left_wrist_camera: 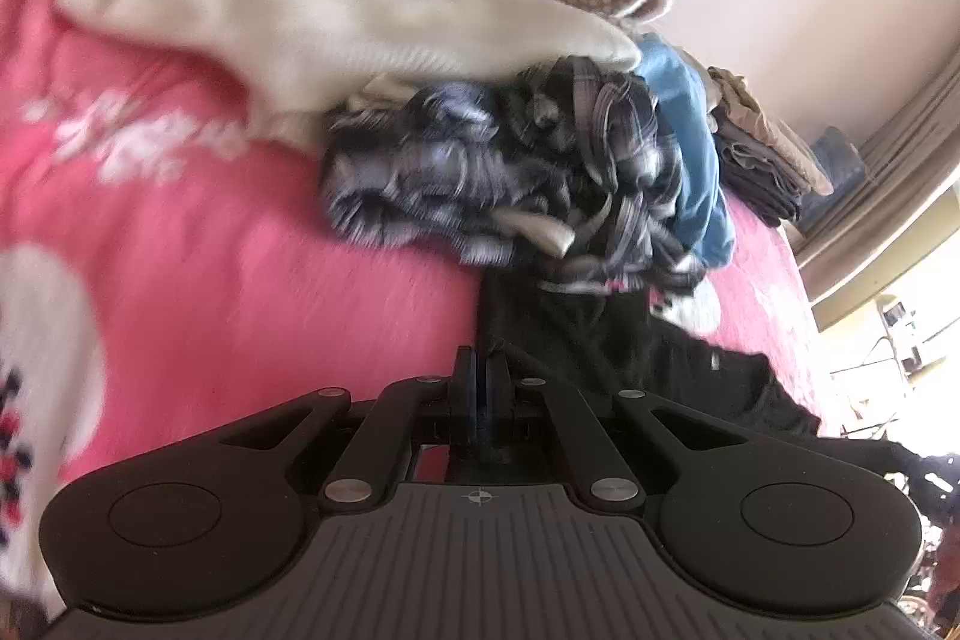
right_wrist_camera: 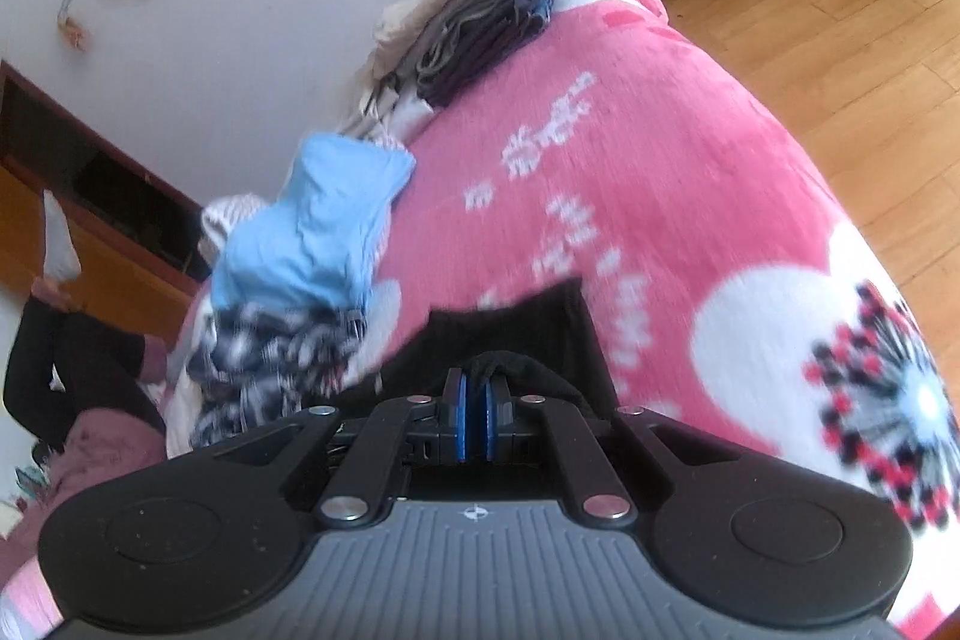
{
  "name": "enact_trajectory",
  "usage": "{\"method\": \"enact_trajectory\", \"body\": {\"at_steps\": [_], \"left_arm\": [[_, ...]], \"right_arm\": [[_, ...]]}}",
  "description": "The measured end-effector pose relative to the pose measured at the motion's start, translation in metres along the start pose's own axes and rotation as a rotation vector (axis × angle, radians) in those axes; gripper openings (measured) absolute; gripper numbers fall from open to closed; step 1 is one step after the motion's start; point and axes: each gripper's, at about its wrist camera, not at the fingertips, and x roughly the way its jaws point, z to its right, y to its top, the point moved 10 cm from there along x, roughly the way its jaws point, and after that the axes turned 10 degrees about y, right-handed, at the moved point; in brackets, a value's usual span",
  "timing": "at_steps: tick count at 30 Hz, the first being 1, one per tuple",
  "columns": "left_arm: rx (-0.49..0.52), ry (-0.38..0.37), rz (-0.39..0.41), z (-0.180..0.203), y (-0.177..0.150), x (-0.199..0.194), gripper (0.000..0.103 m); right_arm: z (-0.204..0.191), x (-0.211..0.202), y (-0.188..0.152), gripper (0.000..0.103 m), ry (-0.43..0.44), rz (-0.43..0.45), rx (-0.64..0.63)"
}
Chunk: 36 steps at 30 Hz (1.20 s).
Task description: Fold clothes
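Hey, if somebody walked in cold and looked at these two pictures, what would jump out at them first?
The bright pink blanket with white lettering fills both views. Along its wall side lies an unfolded heap: a cream sweater, a plaid shirt and a light blue garment. Nearest the cameras, the left gripper and right gripper each pinch a black garment.

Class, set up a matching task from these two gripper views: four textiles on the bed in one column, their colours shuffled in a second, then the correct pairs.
Column 1:
1. bed blanket
2. sweater
3. garment held by both grippers
4. crumpled shirt beside the plaid one

Column 2:
A. light blue
B. black
C. pink with white print
D. cream

Pairs: 1-C, 2-D, 3-B, 4-A
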Motion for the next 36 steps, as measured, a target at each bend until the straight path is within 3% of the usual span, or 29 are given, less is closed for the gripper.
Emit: {"method": "enact_trajectory", "body": {"at_steps": [6,7,8,9,11,12,14,16,20,24,29,33,36], "left_arm": [[-0.004,-0.002,-0.051,0.005,0.014,0.048,0.003],[-0.010,0.004,-0.072,0.003,0.012,0.058,0.008],[-0.029,0.017,-0.091,-0.002,0.011,0.064,0.024],[-0.050,0.028,-0.109,-0.006,0.009,0.070,0.028],[-0.137,-0.012,-0.123,-0.014,0.009,0.072,0.032],[-0.156,-0.022,-0.121,-0.016,0.009,0.067,0.035],[-0.193,-0.042,-0.119,-0.020,0.010,0.057,0.044],[-0.230,-0.061,-0.116,-0.023,0.011,0.046,0.049],[-0.194,-0.103,-0.114,-0.015,0.000,0.015,0.050],[-0.135,-0.149,-0.154,0.002,-0.041,-0.024,0.050],[-0.062,-0.131,-0.224,0.008,-0.120,-0.058,0.050],[-0.103,-0.135,-0.293,0.005,-0.171,-0.058,0.050],[-0.133,-0.098,-0.287,-0.002,-0.188,-0.048,0.049]], "right_arm": [[0.023,0.038,0.028,0.006,-0.007,0.029,0.052],[0.032,0.047,0.028,0.007,-0.007,0.023,0.089],[0.042,0.056,0.027,0.008,-0.005,0.015,0.132],[0.053,0.063,0.024,0.009,-0.015,0.006,0.179],[0.078,0.074,0.016,0.025,-0.041,-0.012,0.275],[0.089,0.079,0.012,0.028,-0.054,-0.021,0.323],[0.095,0.071,0.010,0.032,-0.013,0.017,0.374],[0.094,0.054,0.010,0.046,0.007,0.057,0.379],[0.086,0.014,0.006,0.046,0.064,0.112,0.392],[0.064,-0.026,-0.027,0.046,0.143,0.063,0.394],[0.044,-0.056,-0.111,0.046,0.169,-0.061,0.413],[0.047,-0.061,-0.181,0.046,0.155,-0.103,0.491],[0.059,-0.065,-0.204,0.043,0.116,-0.066,0.525]]}}
